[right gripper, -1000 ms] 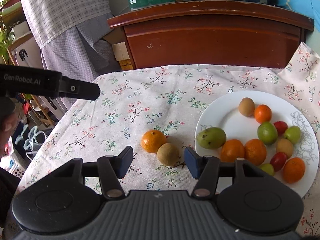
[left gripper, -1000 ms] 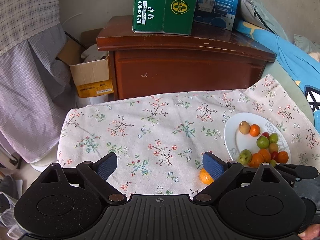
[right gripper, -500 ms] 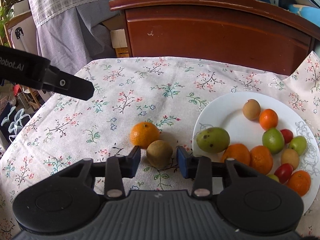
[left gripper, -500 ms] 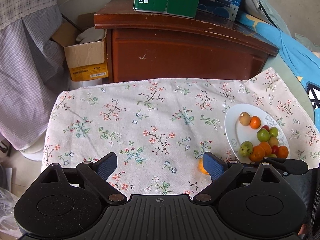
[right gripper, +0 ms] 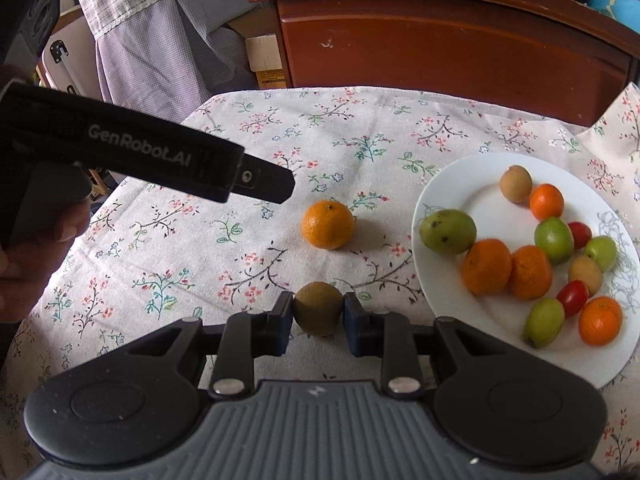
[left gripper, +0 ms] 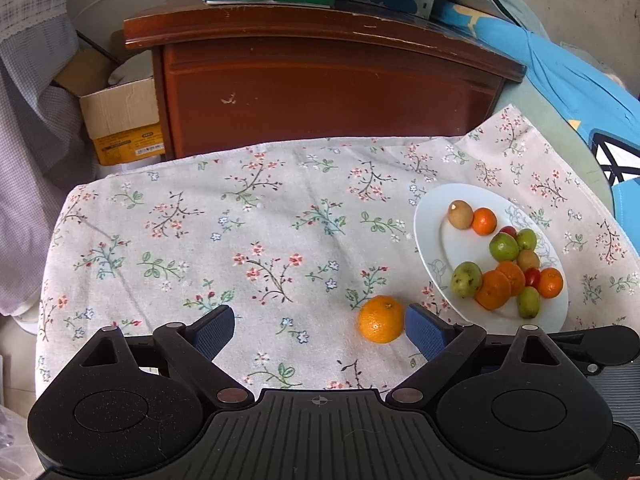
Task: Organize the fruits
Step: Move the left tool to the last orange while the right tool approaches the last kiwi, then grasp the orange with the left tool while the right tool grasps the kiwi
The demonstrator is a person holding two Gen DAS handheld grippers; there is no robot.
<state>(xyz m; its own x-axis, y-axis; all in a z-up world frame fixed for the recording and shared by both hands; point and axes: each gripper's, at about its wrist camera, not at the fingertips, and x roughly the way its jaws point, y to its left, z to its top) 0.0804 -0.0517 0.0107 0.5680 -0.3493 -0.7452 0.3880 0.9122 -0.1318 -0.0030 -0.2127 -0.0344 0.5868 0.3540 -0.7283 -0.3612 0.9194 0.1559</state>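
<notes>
Right gripper (right gripper: 318, 314): closed on a small brown fruit (right gripper: 318, 308), one pad against each side, fruit at the near edge of the floral tablecloth (right gripper: 248, 144), slightly left of the white plate (right gripper: 448, 184); fruit roughly round, no clear long axis, no stem end to be made out. Left gripper (left gripper: 320, 330): spread wide, nothing between the pads, pointing down toward the cloth; right pad (left gripper: 424, 330) just beside the loose orange (left gripper: 380, 319), contact not clear. Same orange in the right wrist view (right gripper: 328, 224): on the cloth, farther than the brown fruit and apart from it, left of the plate, stem dimple turned up and slightly away. On the plate: a green mango-like fruit (right gripper: 448, 231) at the left rim, long axis lying left to right; more oranges, green fruits, red tomatoes and two brown fruits to the right. Beyond the far edge of the cloth: a dark wooden cabinet (right gripper: 440, 36)
</notes>
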